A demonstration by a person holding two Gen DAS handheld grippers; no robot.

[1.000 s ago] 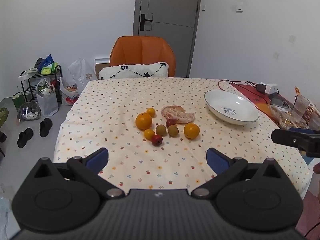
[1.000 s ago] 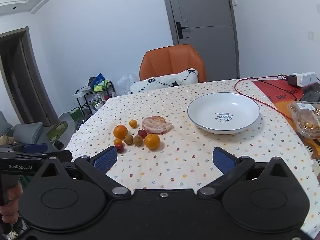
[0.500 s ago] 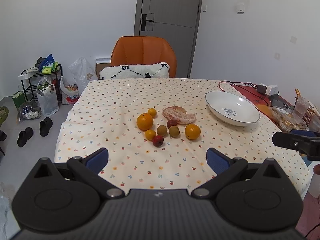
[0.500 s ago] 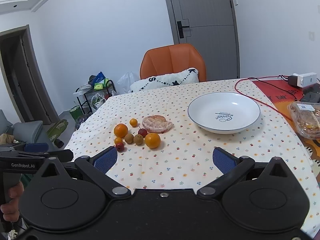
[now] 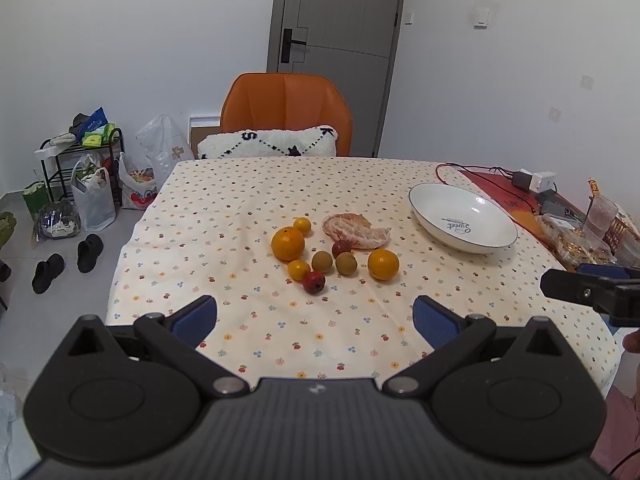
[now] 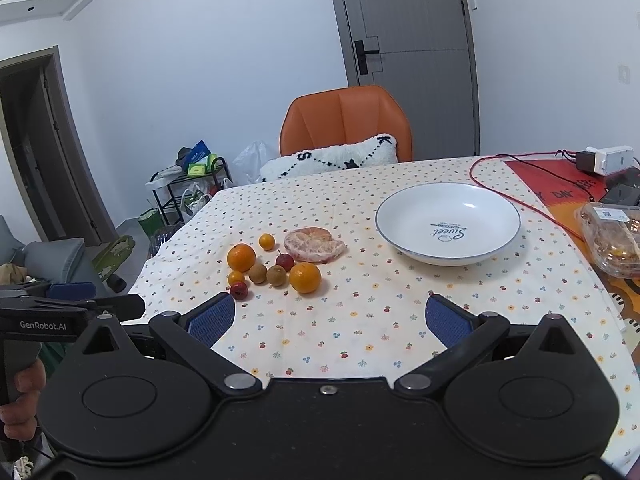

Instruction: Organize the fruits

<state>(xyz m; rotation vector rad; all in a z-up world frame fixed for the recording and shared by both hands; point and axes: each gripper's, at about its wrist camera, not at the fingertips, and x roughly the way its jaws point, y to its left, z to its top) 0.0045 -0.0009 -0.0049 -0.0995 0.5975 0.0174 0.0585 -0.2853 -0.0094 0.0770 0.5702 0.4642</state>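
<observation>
Several fruits lie clustered mid-table on the flowered cloth: a large orange [image 5: 287,243] [image 6: 241,257], a second orange [image 5: 383,264] [image 6: 305,277], a peeled citrus [image 5: 356,231] [image 6: 314,244], small kumquats, two brownish fruits and two small red fruits [image 5: 313,282] [image 6: 238,291]. An empty white bowl [image 5: 464,218] [image 6: 448,222] stands to their right. My left gripper [image 5: 315,316] hovers open over the table's near edge, well short of the fruits. My right gripper [image 6: 328,316] is open too, at the near edge, nothing between its fingers.
An orange chair [image 5: 286,114] with a white cushion stands at the far side. Cables, a charger [image 6: 604,160] and a clear food box [image 6: 612,240] crowd the table's right end. Bags, a rack and shoes sit on the floor at left.
Both views have crept slightly forward and up; the fruits and bowl have not moved. Both grippers stay open.
</observation>
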